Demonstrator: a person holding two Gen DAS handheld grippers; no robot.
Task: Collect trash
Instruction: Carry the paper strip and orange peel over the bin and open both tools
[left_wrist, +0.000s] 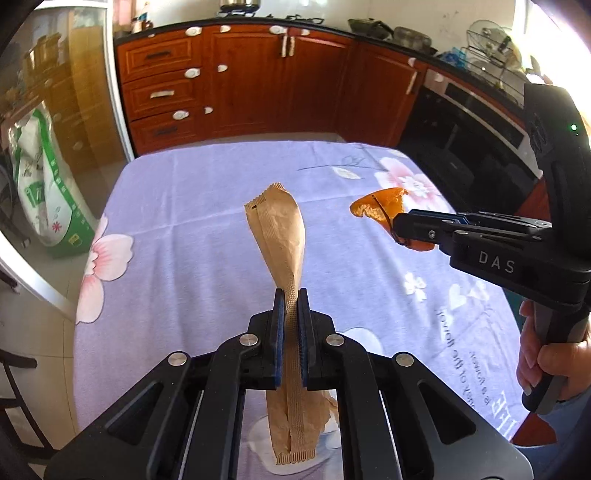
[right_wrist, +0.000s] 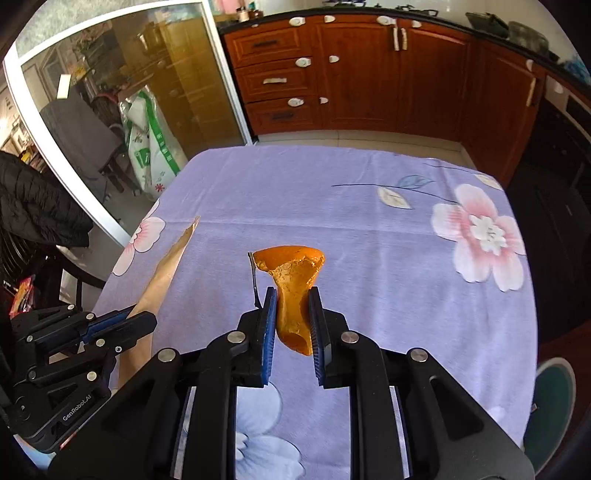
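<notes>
Two pieces of trash are off the lilac flowered tablecloth (left_wrist: 192, 229). From the left wrist we see our left gripper (left_wrist: 291, 295) clamped on a brown paper packet (left_wrist: 282, 236). From the right wrist we see our right gripper (right_wrist: 292, 295) pinching an orange peel (right_wrist: 291, 291) above the cloth.

We see a tan paper sachet (left_wrist: 282, 236), crinkled and crimped at both ends, held at its middle in the left tool (left_wrist: 291, 299), top end tilted up over the table (left_wrist: 184, 192). To its right, a torn orange peel (right_wrist: 291, 291), pith showing, is pinched in the right tool (right_wrist: 291, 299).
</notes>
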